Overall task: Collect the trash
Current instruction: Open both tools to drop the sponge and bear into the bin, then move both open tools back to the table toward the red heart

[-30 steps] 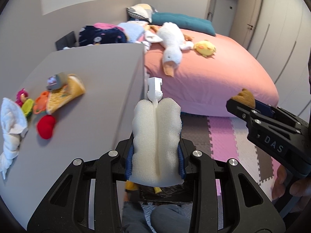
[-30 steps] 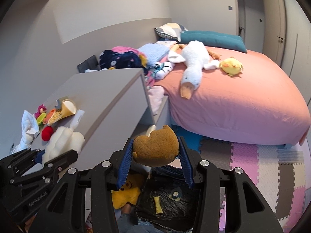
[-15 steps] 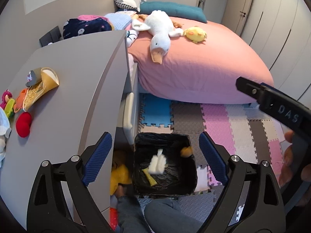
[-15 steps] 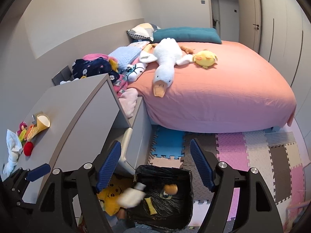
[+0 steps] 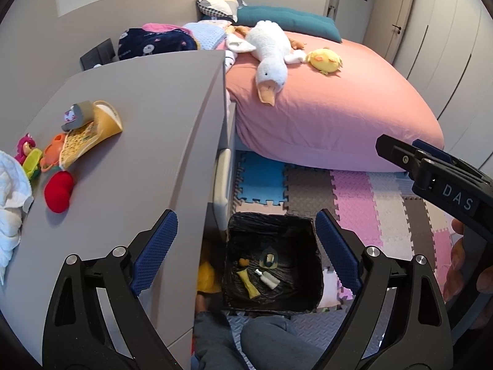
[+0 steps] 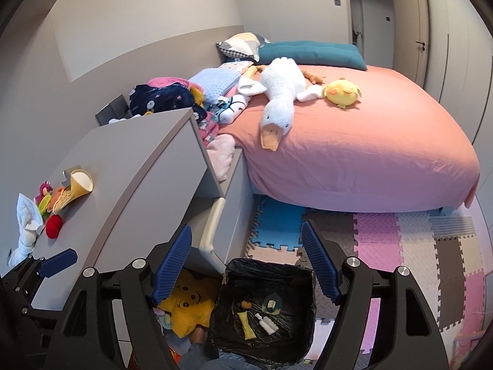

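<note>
Both hand-held grippers, left (image 5: 246,248) and right (image 6: 246,266), hang apart and empty over the bin (image 5: 271,305). Drop step looks done. Next grab's probably the yellow wrapper (image 5: 89,132) on the desk (image 5: 148,117).

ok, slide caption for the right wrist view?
Right claw open and empty above the black-lined trash bin, small scraps at its bottom.

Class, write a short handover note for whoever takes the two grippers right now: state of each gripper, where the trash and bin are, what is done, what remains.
Left gripper: open, empty, above the bin.
Right gripper: open, empty, above the bin.
Bin: black-lined, on the floor beside the grey cabinet.
Done: white foam piece, small brown piece, yellow strip lie in the bin.
Left: yellow paper cone, red ball, white cloth and small toys remain on the cabinet; judge which are trash.
</note>
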The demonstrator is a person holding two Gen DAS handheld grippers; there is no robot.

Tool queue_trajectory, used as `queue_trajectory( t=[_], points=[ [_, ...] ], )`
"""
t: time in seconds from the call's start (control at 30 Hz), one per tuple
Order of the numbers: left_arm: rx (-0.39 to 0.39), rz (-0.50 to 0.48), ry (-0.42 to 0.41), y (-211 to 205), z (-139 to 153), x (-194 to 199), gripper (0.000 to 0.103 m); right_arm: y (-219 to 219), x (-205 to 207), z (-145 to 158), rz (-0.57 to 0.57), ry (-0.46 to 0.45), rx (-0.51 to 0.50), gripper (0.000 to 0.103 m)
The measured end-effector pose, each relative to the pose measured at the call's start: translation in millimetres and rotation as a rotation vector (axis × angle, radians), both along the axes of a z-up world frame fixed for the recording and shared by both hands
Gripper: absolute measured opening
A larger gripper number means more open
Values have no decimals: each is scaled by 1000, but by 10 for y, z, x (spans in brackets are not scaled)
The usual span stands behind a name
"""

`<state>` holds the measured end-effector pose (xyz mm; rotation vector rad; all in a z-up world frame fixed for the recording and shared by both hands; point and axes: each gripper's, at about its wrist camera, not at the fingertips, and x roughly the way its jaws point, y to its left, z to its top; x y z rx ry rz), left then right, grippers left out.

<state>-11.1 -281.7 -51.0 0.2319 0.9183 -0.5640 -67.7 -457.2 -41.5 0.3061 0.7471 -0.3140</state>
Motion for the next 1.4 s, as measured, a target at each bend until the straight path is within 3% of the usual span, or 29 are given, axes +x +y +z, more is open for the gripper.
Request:
queue_trajectory(
  t=[0.77,1.4],
  points=[
    [-24,164,-13,813,72,271,88,737,439,8,155,-8,3,74],
    [-27,287,-33,1444,-10,720,88,1335,957,-11,269,-12,8,74]
  ],
)
